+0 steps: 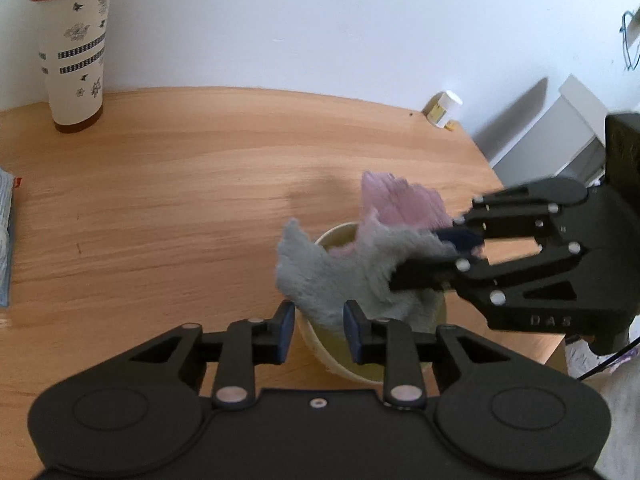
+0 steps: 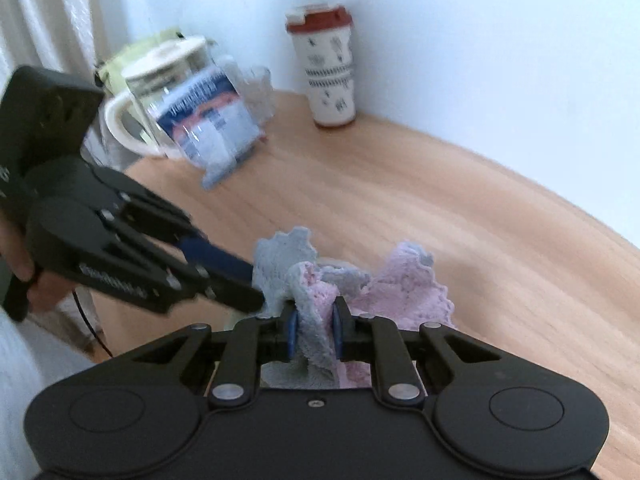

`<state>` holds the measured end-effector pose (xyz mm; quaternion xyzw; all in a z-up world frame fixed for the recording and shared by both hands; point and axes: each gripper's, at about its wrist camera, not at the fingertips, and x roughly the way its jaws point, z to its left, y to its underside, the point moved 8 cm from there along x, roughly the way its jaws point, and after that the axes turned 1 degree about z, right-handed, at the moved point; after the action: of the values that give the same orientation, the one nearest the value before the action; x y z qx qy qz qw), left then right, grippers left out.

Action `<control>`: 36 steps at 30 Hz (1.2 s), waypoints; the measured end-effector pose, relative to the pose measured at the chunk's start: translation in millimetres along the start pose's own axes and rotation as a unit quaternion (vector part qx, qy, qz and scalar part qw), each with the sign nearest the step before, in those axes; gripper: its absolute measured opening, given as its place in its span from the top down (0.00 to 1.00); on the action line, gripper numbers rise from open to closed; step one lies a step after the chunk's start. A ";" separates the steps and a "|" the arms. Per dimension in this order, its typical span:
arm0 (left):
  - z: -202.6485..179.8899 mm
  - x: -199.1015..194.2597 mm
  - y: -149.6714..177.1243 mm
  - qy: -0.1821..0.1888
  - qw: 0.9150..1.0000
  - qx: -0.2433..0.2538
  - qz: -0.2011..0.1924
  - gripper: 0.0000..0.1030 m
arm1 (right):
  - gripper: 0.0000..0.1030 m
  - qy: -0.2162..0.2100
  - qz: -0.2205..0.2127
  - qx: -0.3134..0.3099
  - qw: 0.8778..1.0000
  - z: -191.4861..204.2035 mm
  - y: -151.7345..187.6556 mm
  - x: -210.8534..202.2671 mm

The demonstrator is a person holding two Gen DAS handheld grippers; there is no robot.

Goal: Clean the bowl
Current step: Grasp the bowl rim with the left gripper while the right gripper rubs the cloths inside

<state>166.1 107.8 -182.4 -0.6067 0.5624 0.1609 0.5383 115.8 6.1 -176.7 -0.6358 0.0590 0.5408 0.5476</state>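
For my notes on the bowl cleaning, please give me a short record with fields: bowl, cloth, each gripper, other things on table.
bowl: pale yellow, on wooden table, rim between left gripper fingers
cloth: grey and pink, partly in the bowl
right gripper: shut on the cloth
left gripper: at the near rim; grip cannot be told
others: tall cup with red lid, small white bottle

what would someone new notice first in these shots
The fluffy grey and pink cloth draws the eye first, bunched over a cream bowl near the table's front edge. The right gripper pinches the cloth, while the left gripper straddles the bowl's rim. A tall white cup with a red lid stands by the wall.
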 end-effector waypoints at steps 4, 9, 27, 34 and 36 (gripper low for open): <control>-1.0 5.5 0.5 -0.007 1.000 0.019 0.014 0.82 | 0.82 -0.013 0.002 -0.009 1.000 0.6 -12.9 17.2; -2.2 6.7 2.1 -0.003 0.998 0.047 0.029 0.83 | 0.82 -0.029 0.024 -0.021 0.999 1.5 -15.0 37.1; -3.5 10.3 -1.2 0.026 0.995 0.084 0.047 0.77 | 0.82 0.008 0.146 -0.058 0.988 2.3 -1.8 73.3; 0.2 11.9 -5.4 0.012 0.996 0.073 0.040 0.77 | 0.81 0.031 0.127 -0.056 0.990 0.4 -11.5 36.9; -0.2 13.4 -5.1 0.009 0.996 0.074 0.039 0.77 | 0.81 0.041 0.100 -0.044 0.993 -1.1 -16.4 29.8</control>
<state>174.5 99.7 -190.7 -0.5439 0.6008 0.1344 0.5702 139.6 27.1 -188.9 -0.6719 0.1205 0.5682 0.4595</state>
